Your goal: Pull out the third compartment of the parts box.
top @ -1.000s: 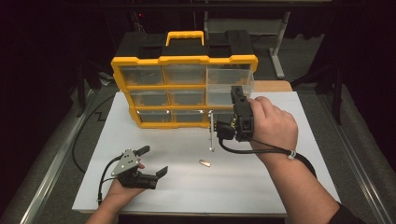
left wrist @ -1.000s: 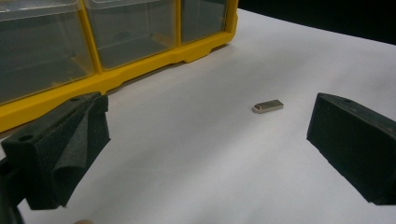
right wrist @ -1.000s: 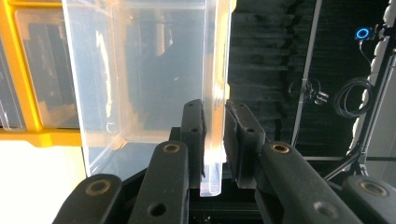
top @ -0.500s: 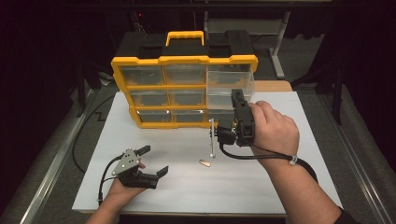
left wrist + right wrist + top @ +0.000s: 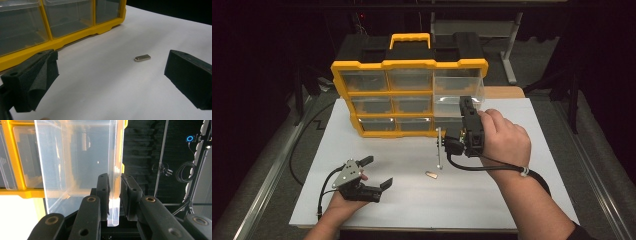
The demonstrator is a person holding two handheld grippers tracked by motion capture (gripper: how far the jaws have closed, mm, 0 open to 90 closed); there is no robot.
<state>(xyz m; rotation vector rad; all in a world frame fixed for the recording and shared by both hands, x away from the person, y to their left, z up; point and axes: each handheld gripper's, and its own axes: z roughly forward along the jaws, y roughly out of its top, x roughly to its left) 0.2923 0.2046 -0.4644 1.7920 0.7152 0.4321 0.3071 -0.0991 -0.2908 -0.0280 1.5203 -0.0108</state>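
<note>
From the high view we count one yellow organizer (image 5: 409, 95) standing upright at the far side of the white desk (image 5: 512, 195), with nine clear drawers in three rows of three, and one of them, the clear drawer (image 5: 457, 90) at the middle right, is pulled partway out. We also count one small metal piece (image 5: 431, 175) lying flat on the desk and one thin metal rod (image 5: 440, 147) just below the organizer. The right claw (image 5: 462, 112) reaches up to the drawer from the right hand (image 5: 504, 140), whose wrist is bent inward; the left claw (image 5: 374, 172) rests low on the desk with its jaws apart, well clear of the metal piece. In the left gripper view, the two black jaws stand wide, the metal piece (image 5: 142, 58) lies between them farther off, and the organizer (image 5: 62, 40) is cut off at the top. In the right gripper view, the jaws are clamped on the drawer's (image 5: 75, 162) clear side wall; the drawer's inside is hard to make out through glare.
</note>
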